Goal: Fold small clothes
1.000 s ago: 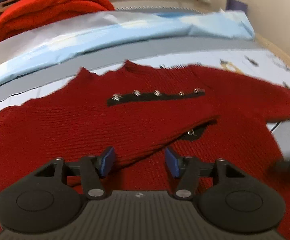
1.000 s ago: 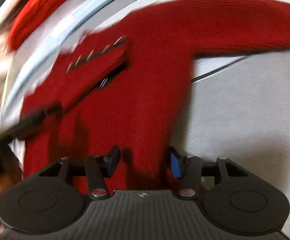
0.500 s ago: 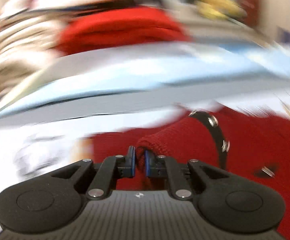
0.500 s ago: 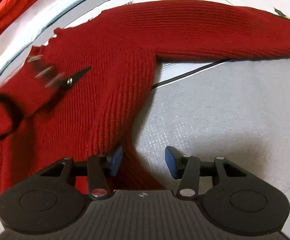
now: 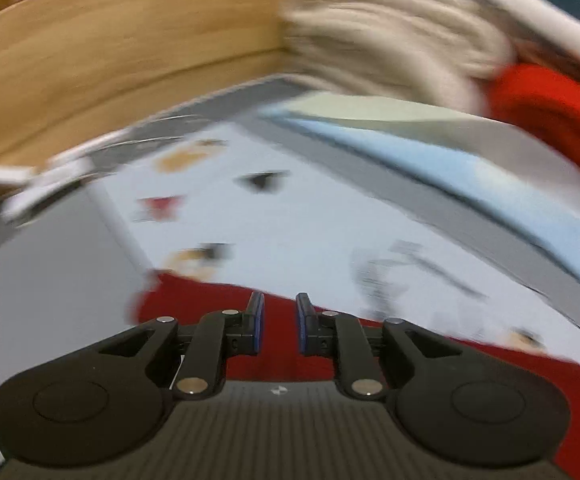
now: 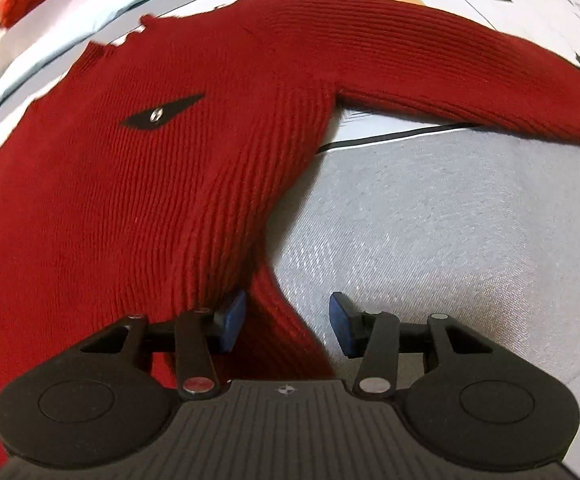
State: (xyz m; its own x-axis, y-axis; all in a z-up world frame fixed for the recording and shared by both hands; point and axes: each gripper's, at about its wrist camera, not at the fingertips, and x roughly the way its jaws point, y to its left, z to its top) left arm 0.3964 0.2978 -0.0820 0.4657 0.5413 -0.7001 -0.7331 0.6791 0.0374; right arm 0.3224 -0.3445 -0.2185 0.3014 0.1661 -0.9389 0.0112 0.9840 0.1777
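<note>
A dark red knit sweater (image 6: 150,200) lies flat on the bed, one sleeve (image 6: 450,72) stretched out to the right and a black patch with a snap (image 6: 158,114) on its chest. My right gripper (image 6: 288,320) points down at the bottom right corner of the hem. Its jaws are closing with the red edge between them, and the pads are not pressing on it. In the blurred left wrist view, my left gripper (image 5: 278,320) hovers over the other red sleeve (image 5: 210,304). Its jaws are opening to a narrow gap and grip nothing.
A wooden headboard (image 5: 110,52) curves along the far side. A beige folded pile (image 5: 390,40) and a bright red folded garment (image 5: 550,108) sit beside a light blue pillow (image 5: 490,184). A white printed sheet (image 5: 290,232) and a grey cover (image 6: 450,240) lie under the sweater.
My left gripper closed on the folded-over sleeve, swung it out to the left and let go. That sleeve no longer covers the sweater's chest. My right jaws narrowed slightly at the hem.
</note>
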